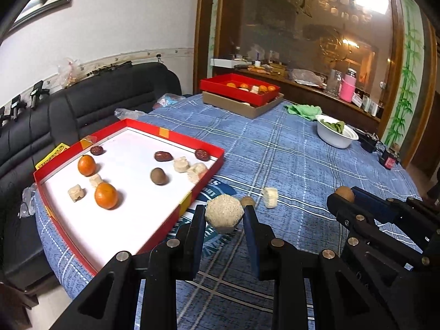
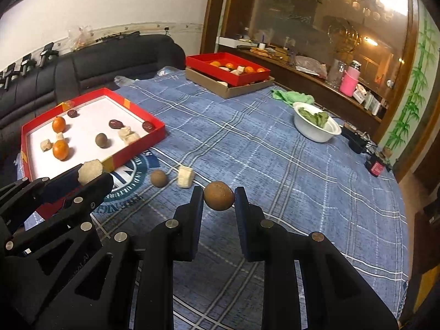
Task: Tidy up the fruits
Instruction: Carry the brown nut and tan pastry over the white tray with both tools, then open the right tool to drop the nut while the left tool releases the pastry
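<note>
My left gripper (image 1: 224, 214) is shut on a pale, faceted chunk (image 1: 224, 216) and holds it above the blue plaid cloth, just right of the near red tray (image 1: 176, 137). My right gripper (image 2: 218, 195) is shut on a round brown fruit (image 2: 219, 194); the same fruit (image 1: 344, 193) shows at the right of the left wrist view. The tray holds two oranges (image 1: 106, 195), a brown fruit (image 1: 158, 176), dark red dates (image 1: 162, 156) and several pale chunks (image 1: 196, 170). On the cloth lie a loose brown fruit (image 2: 159, 178) and a pale chunk (image 2: 185, 176).
A second red tray (image 2: 228, 67) with oranges sits on a cardboard box at the far side of the table. A white bowl (image 2: 316, 130) with green leaves and a green cloth (image 2: 291, 96) lie to the right. A black sofa (image 1: 82, 104) borders the table's left.
</note>
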Demonstrator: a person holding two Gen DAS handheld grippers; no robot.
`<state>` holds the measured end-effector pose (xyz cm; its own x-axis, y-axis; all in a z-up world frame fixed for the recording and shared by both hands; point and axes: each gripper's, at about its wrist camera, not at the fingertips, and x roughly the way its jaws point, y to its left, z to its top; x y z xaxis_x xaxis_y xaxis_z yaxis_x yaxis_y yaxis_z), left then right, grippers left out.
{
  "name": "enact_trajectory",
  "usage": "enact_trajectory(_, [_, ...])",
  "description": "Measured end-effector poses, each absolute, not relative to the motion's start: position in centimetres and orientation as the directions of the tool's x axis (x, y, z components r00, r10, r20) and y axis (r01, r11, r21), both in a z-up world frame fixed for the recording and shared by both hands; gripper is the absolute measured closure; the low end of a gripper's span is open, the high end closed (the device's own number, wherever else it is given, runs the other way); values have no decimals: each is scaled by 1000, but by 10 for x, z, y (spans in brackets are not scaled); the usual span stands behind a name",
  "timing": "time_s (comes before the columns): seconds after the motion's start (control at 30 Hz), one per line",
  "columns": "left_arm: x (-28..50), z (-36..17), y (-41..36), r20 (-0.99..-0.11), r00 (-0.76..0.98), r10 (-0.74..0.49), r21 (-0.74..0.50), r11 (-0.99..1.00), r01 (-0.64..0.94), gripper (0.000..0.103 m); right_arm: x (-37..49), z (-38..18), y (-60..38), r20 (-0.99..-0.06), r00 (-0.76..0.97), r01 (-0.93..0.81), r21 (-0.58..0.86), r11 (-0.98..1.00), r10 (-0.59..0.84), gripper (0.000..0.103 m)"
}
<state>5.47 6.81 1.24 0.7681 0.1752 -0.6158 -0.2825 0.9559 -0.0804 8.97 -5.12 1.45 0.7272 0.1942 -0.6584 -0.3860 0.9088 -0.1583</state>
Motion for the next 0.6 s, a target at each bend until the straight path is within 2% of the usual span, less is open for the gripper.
enact_trajectory(0.3, [48, 17, 128, -616, 727, 304, -86, 891, -446, 76, 101, 18, -21, -671, 689, -461, -115, 880, 273, 81])
enact_trajectory(0.6, [53, 10, 202, -661, 622, 420, -75, 787, -612, 77, 118, 27, 32, -651, 591, -611, 24, 791, 476, 81])
